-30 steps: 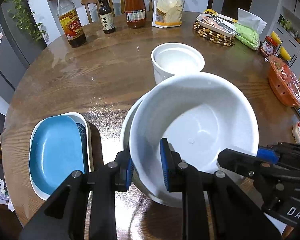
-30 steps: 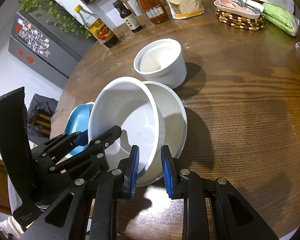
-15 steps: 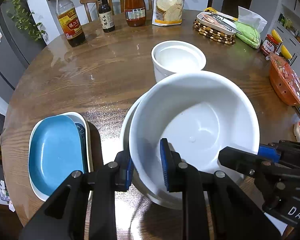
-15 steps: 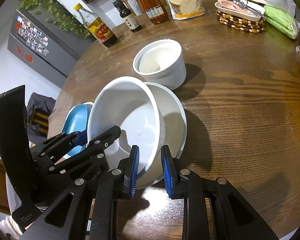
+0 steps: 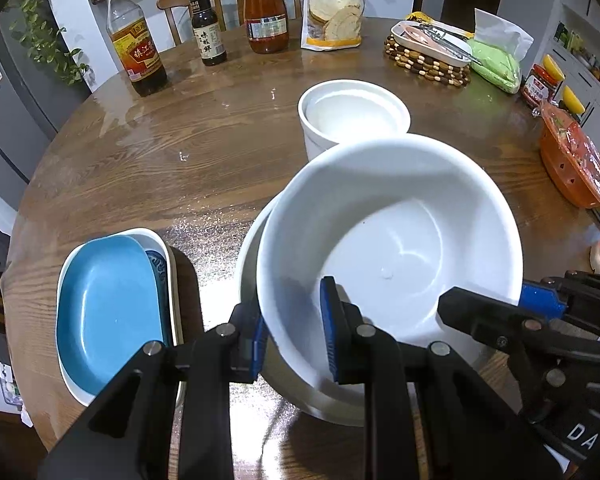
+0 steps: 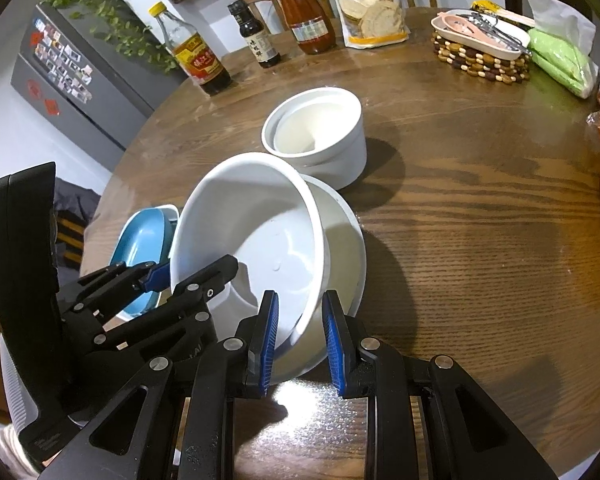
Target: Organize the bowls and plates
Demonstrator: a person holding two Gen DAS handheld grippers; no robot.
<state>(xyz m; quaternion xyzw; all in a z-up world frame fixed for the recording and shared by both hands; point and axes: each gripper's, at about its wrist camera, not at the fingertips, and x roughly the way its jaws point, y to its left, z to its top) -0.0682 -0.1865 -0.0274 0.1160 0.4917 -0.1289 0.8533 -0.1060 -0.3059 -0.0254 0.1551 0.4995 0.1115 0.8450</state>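
A large white bowl (image 5: 400,240) (image 6: 260,220) hangs tilted, partly inside a wider white bowl (image 5: 247,268) (image 6: 348,240) that rests on the round wooden table (image 5: 180,152). My left gripper (image 5: 294,340) (image 6: 192,270) is shut on the tilted bowl's near-left rim, one blue pad inside and one outside. My right gripper (image 6: 302,340) (image 5: 496,300) is shut on its near-right rim in the same way. Behind them stands a smaller, deep white bowl (image 5: 352,120) (image 6: 320,140) with another nested in it. To the left a blue plate (image 5: 104,312) (image 6: 140,236) lies in a white oblong dish (image 5: 172,280).
Sauce bottles (image 5: 136,48), a flour bag (image 5: 336,4) and a beaded trivet with a tray (image 5: 428,56) line the table's far edge. An orange wrapped container (image 5: 572,168) sits at the right edge. Bare wood lies right of the bowls (image 6: 480,260).
The right gripper has tipped very slightly with the bowl's rim. Both grippers keep their hold and the bowl stays where it was.
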